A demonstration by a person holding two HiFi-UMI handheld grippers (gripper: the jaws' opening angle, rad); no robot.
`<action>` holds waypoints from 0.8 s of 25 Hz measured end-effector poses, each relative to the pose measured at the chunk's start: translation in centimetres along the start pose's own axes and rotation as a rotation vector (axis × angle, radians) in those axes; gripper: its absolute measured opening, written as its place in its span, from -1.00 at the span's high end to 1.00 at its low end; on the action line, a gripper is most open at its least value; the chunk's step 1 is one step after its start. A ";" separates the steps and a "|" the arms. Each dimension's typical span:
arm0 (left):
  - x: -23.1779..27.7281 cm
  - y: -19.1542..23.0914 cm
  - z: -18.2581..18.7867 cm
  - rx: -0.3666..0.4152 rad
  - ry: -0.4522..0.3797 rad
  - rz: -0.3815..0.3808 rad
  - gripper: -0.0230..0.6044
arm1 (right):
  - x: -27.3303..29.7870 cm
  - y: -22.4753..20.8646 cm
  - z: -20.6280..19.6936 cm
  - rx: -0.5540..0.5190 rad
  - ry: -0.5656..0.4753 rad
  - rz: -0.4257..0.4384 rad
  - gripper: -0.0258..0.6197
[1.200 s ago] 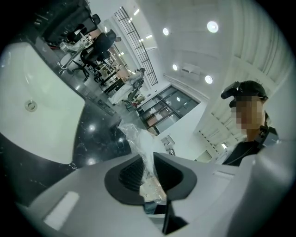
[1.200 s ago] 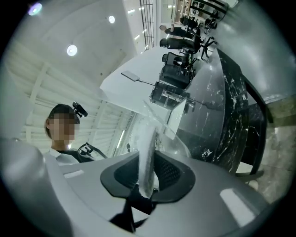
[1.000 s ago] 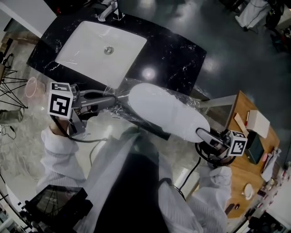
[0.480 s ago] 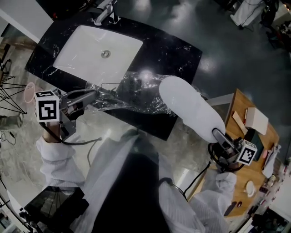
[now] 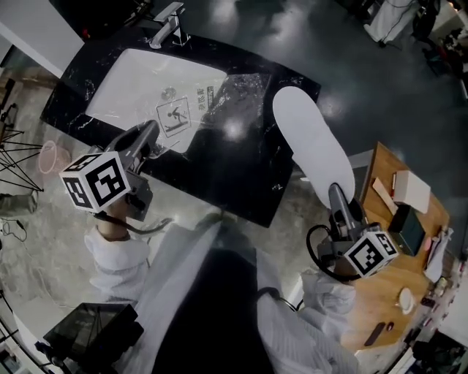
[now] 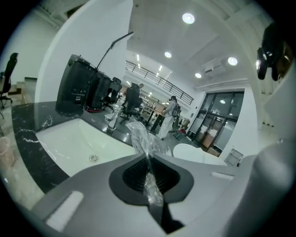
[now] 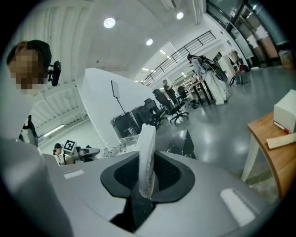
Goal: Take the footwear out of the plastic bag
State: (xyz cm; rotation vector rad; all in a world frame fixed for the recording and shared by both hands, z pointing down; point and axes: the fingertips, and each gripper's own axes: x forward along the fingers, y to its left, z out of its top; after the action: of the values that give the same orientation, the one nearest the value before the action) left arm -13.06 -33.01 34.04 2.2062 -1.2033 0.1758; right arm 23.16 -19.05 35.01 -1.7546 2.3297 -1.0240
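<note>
A white slipper point(image 5: 311, 142) hangs in the air over the counter's right end, outside the bag. My right gripper point(image 5: 334, 194) is shut on its near end; in the right gripper view the slipper point(image 7: 147, 152) stands edge-on between the pads. My left gripper point(image 5: 150, 136) is shut on a twisted corner of the clear plastic bag point(image 5: 219, 102), which stretches flat over the sink with a printed sign on it. The left gripper view shows the bag point(image 6: 147, 157) pinched between the jaws and the slipper point(image 6: 196, 152) beyond it on the right.
A black marble counter point(image 5: 241, 182) holds a white sink point(image 5: 131, 80) with a faucet point(image 5: 170, 14) at the back. A wooden table point(image 5: 409, 248) with small items stands at the right. A dark screen point(image 5: 88, 332) lies at lower left.
The slipper has slid out of the bag and swung to the right and away. The left gripper has drawn the emptied bag back over the sink and come closer to the camera.
</note>
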 end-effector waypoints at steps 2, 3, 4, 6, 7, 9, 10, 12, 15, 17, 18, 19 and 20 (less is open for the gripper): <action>0.6 -1.1 0.3 0.041 -0.057 0.029 0.92 | 1.5 1.1 0.4 -0.036 -0.051 -0.032 0.65; 0.9 -1.7 0.2 0.067 -0.080 0.043 0.92 | 2.2 1.6 0.6 -0.059 -0.074 -0.054 0.65; 1.1 -2.2 0.1 0.092 -0.103 0.057 0.92 | 2.7 2.2 0.7 -0.086 -0.095 -0.078 0.65; 1.3 -3.2 0.0 0.134 -0.153 0.084 0.92 | 3.6 3.5 1.0 -0.149 -0.135 -0.116 0.65; 1.4 -3.7 0.0 0.151 -0.175 0.094 0.92 | 4.1 4.2 1.1 -0.184 -0.150 -0.130 0.65; 1.6 -4.6 0.1 0.182 -0.203 0.102 0.92 | 4.9 5.6 0.9 -0.261 -0.159 -0.160 0.65; 1.7 -5.1 0.0 0.196 -0.208 0.103 0.92 | 5.2 6.2 0.8 -0.298 -0.159 -0.176 0.65; 2.1 -5.8 -0.2 0.222 -0.209 0.109 0.92 | 5.7 7.0 0.7 -0.348 -0.161 -0.204 0.65; 2.6 -6.6 -0.7 0.255 -0.206 0.116 0.92 | 5.9 7.5 0.6 -0.369 -0.169 -0.223 0.65; 2.7 -7.0 -1.1 0.260 -0.205 0.110 0.92 | 5.9 7.4 0.4 -0.367 -0.167 -0.219 0.65; 2.8 -7.1 -1.3 0.257 -0.204 0.105 0.92 | 5.9 7.4 0.3 -0.369 -0.164 -0.215 0.65; 2.9 -7.2 -1.5 0.253 -0.201 0.101 0.92 | 5.9 7.3 0.2 -0.374 -0.161 -0.214 0.65; 3.0 -7.3 -1.7 0.250 -0.198 0.097 0.92 | 5.8 7.2 0.2 -0.380 -0.158 -0.216 0.65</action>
State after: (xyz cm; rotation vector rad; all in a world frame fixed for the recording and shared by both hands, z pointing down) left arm -5.19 -31.20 33.28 2.4269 -1.4672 0.1567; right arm 15.19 -23.23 33.04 -2.1660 2.3930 -0.4530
